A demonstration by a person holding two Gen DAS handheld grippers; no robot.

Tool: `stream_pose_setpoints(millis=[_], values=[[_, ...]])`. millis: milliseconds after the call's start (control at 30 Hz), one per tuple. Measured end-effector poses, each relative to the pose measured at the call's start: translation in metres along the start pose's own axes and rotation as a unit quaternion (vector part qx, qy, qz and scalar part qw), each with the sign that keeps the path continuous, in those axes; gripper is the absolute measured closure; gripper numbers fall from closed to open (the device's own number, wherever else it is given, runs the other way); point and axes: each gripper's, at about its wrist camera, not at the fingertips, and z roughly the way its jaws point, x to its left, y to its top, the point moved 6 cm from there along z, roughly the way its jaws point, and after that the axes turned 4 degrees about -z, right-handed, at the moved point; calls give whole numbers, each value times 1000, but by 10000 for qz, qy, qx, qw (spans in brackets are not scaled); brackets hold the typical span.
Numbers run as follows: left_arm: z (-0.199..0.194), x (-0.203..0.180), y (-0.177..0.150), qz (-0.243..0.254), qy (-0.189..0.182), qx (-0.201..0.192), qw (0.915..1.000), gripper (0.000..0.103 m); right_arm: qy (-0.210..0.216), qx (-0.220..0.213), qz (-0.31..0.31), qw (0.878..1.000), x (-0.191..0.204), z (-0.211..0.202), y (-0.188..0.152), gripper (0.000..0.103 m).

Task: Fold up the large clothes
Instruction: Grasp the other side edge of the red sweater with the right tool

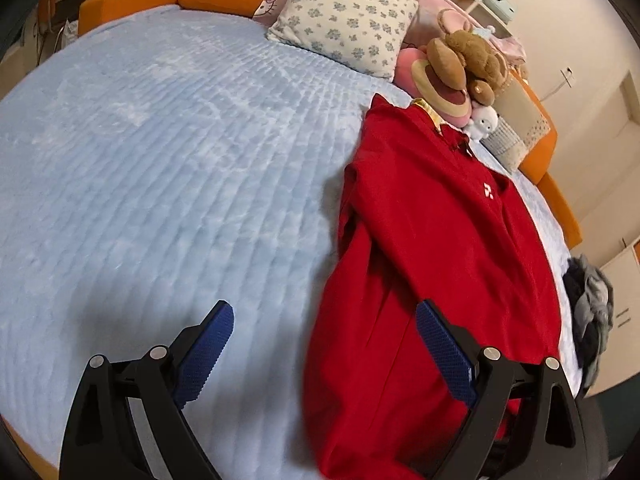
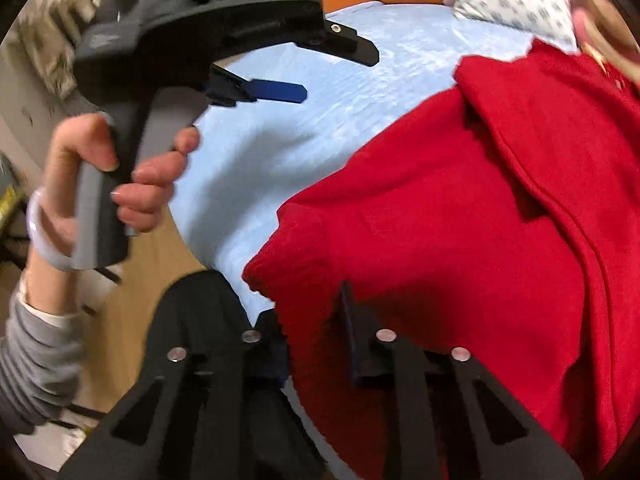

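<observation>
Garment: red knit pullover with small white chest logo, unreadable; lies on pale blue ribbed bed cover, near the foot edge.
Left tongs: spread open, empty.
Right tongs: clamped on pullover hem.
Pillow: white floral cushion at headboard.

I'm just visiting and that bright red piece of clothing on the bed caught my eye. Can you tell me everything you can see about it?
The red top looks like soft, thick knit fabric. It has a small white logo on the chest and a yellow-trimmed collar near the stuffed toys. It lies on the light blue bedspread, already partly folded, with a sleeve laid across the body. The right gripper appears shut on its near edge; the left gripper hangs open beside it.
</observation>
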Motion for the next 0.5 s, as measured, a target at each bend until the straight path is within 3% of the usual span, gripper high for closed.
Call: stream_pose_setpoints(millis=[133, 300, 433, 500], values=[[28, -22, 33, -46, -163, 34, 9999, 9, 114, -107, -11, 9999, -1, 3, -3, 83], [74, -67, 81, 707, 73, 151, 9974, 9, 241, -263, 2, 9994, -3, 1, -5, 83], [127, -90, 98, 1069, 172, 779, 9911, 9, 410, -293, 66, 9987, -7, 0, -3, 83], [156, -92, 94, 1284, 556, 1185, 9830, 9, 457, -305, 41, 9985, -7, -1, -4, 83]])
